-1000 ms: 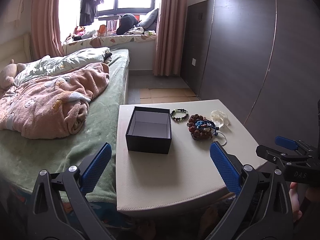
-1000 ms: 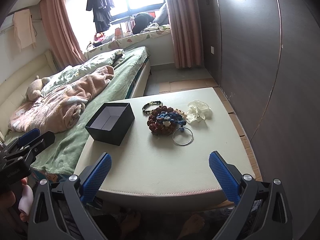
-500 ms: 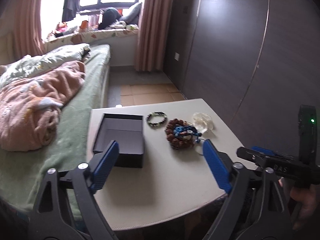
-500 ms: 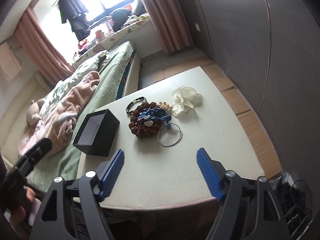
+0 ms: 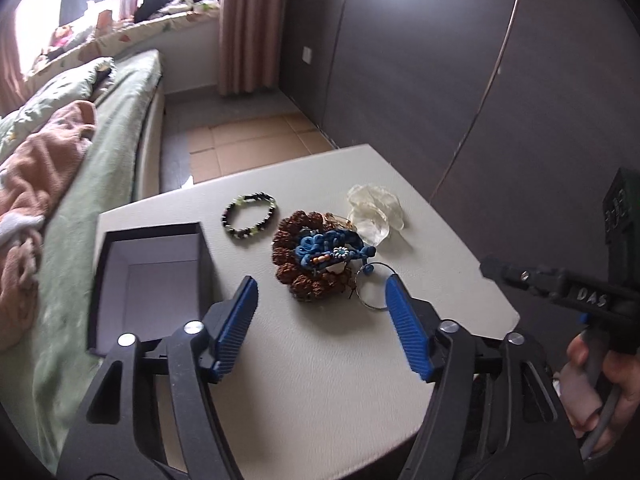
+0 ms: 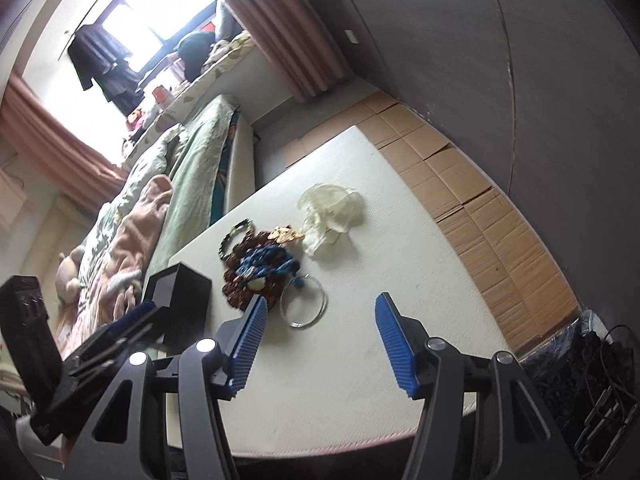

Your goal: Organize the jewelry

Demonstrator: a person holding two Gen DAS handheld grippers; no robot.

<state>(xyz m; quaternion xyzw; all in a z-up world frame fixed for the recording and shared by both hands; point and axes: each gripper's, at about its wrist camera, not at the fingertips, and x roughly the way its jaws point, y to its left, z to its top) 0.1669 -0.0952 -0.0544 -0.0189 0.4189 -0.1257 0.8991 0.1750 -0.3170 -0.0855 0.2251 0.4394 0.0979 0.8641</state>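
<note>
An open black box (image 5: 152, 276) with a pale inside stands at the left of the white table (image 5: 320, 380); it also shows in the right wrist view (image 6: 180, 300). A brown bead bracelet (image 5: 308, 276) lies mid-table with blue cord jewelry (image 5: 328, 248) on top. A thin silver bangle (image 5: 374, 286) touches it; a dark and green bead bracelet (image 5: 249, 216) lies behind. My left gripper (image 5: 322, 320) is open and empty just short of the pile. My right gripper (image 6: 318, 340) is open and empty, near the bangle (image 6: 303, 306).
A crumpled clear bag (image 5: 374, 210) lies right of the pile. A bed with green sheet and pink blanket (image 5: 36, 184) runs along the table's left. Dark wardrobe doors (image 5: 460, 80) stand to the right. Cardboard covers the floor (image 6: 480, 200). Black cables (image 6: 600, 392) lie at lower right.
Both grippers have moved forward and down toward the jewelry pile, and both views have tilted. The jaws stay open. The jewelry and box have not moved.
</note>
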